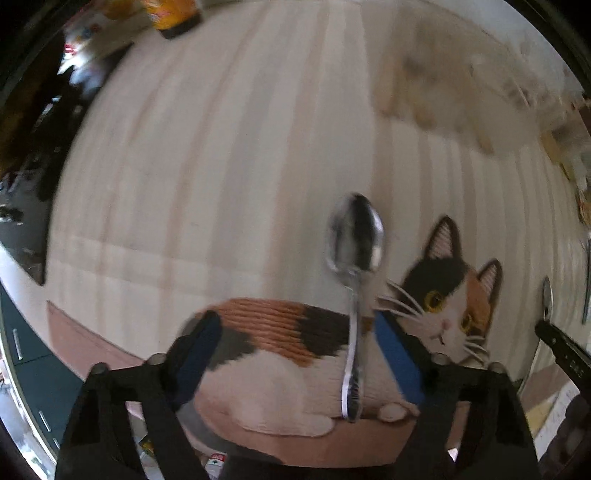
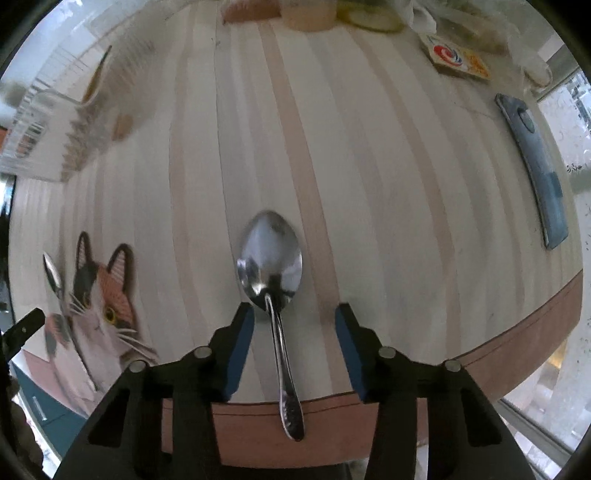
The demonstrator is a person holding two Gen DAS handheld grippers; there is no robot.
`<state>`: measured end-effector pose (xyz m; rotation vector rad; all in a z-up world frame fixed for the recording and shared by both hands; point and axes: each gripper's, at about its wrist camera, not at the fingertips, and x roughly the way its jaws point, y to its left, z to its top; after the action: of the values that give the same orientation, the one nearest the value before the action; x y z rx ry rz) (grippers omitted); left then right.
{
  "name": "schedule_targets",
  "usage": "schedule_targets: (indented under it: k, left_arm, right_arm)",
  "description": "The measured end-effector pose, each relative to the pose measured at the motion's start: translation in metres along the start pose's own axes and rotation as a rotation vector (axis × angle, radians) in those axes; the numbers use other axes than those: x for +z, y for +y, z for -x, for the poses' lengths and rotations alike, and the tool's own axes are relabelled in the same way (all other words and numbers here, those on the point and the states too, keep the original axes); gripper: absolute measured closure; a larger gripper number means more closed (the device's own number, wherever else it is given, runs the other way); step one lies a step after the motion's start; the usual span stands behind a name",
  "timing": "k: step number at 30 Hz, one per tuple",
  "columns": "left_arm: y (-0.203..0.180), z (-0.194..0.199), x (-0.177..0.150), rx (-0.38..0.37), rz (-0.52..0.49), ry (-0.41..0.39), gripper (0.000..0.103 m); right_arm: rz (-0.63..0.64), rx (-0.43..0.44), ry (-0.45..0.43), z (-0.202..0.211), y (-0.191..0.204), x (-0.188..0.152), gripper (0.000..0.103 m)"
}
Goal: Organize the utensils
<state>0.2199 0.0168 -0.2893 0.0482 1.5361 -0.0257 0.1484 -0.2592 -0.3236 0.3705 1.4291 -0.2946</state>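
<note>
In the left wrist view a steel spoon [image 1: 354, 284] lies on the cat-print tablecloth [image 1: 221, 166], bowl away from me, handle between the fingers. My left gripper [image 1: 295, 325] is open around it, closer to the right finger. In the right wrist view another steel spoon [image 2: 275, 295] lies on the striped cloth [image 2: 388, 184], handle over the brown border. My right gripper [image 2: 295, 325] is open, fingers on either side of the neck, not touching. The right-hand spoon also shows at the left view's right edge [image 1: 546, 299].
A blurred clear utensil holder [image 2: 55, 122] stands at the far left of the right view, and at the upper right of the left view [image 1: 443, 92]. A grey phone [image 2: 532, 166], an orange packet [image 2: 458, 61] and jars [image 2: 306, 14] sit along the far and right edges. The table edge is near me.
</note>
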Motion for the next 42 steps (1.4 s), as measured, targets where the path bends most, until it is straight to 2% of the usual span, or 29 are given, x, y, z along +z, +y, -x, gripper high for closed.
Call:
schedule_targets:
  k: [1, 2, 3, 4, 9, 13, 15, 16, 17, 20, 27, 34, 37, 42]
  left_arm:
    - [-0.005, -0.003, -0.001, -0.019, -0.012, 0.011, 0.034]
    - [-0.008, -0.006, -0.001, -0.029, -0.021, 0.02, 0.046]
    - [-0.013, -0.01, -0.001, -0.029, -0.031, 0.03, 0.053]
    - [-0.016, -0.012, -0.001, -0.029, -0.035, 0.036, 0.063]
    - [-0.027, -0.012, -0.001, -0.008, -0.062, 0.023, 0.074]
    - [-0.032, -0.013, -0.002, -0.009, -0.072, 0.018, 0.08]
    - [-0.032, -0.011, -0.001, -0.009, -0.078, 0.015, 0.087]
    - [-0.034, -0.011, 0.0, -0.011, -0.083, 0.012, 0.096]
    - [-0.042, -0.014, 0.003, -0.01, -0.091, 0.009, 0.098]
    - [-0.064, -0.016, 0.007, 0.02, -0.143, -0.013, 0.099]
    - [-0.093, -0.018, 0.003, 0.004, -0.184, -0.021, 0.099]
    - [-0.092, -0.02, 0.007, -0.013, -0.177, -0.015, 0.098]
    - [-0.078, -0.022, 0.002, -0.022, -0.18, -0.008, 0.098]
    - [-0.076, -0.019, 0.006, -0.032, -0.181, 0.002, 0.098]
  right_arm:
    - [0.02, -0.017, -0.002, 0.0, 0.003, -0.001, 0.067]
    - [0.028, -0.025, -0.006, 0.0, 0.005, -0.001, 0.07]
    - [0.035, -0.032, -0.011, 0.0, 0.006, -0.002, 0.081]
    - [0.048, -0.049, -0.019, 0.0, 0.008, -0.002, 0.086]
    - [0.071, -0.072, -0.038, 0.0, 0.013, -0.009, 0.094]
    - [0.07, -0.07, -0.044, 0.003, 0.013, -0.012, 0.096]
    - [0.07, -0.064, -0.045, 0.001, 0.013, -0.01, 0.096]
    - [0.071, -0.064, -0.045, 0.001, 0.013, -0.012, 0.096]
    - [0.073, -0.064, -0.045, 0.002, 0.013, -0.012, 0.096]
    - [0.079, -0.059, -0.043, 0.002, 0.017, -0.008, 0.096]
    - [0.113, 0.019, -0.022, 0.002, 0.033, 0.001, 0.096]
    - [0.147, -0.001, -0.02, 0.003, 0.043, -0.004, 0.096]
    - [0.132, 0.011, -0.014, 0.001, 0.043, -0.007, 0.096]
    - [0.124, -0.002, -0.005, 0.001, 0.041, 0.001, 0.095]
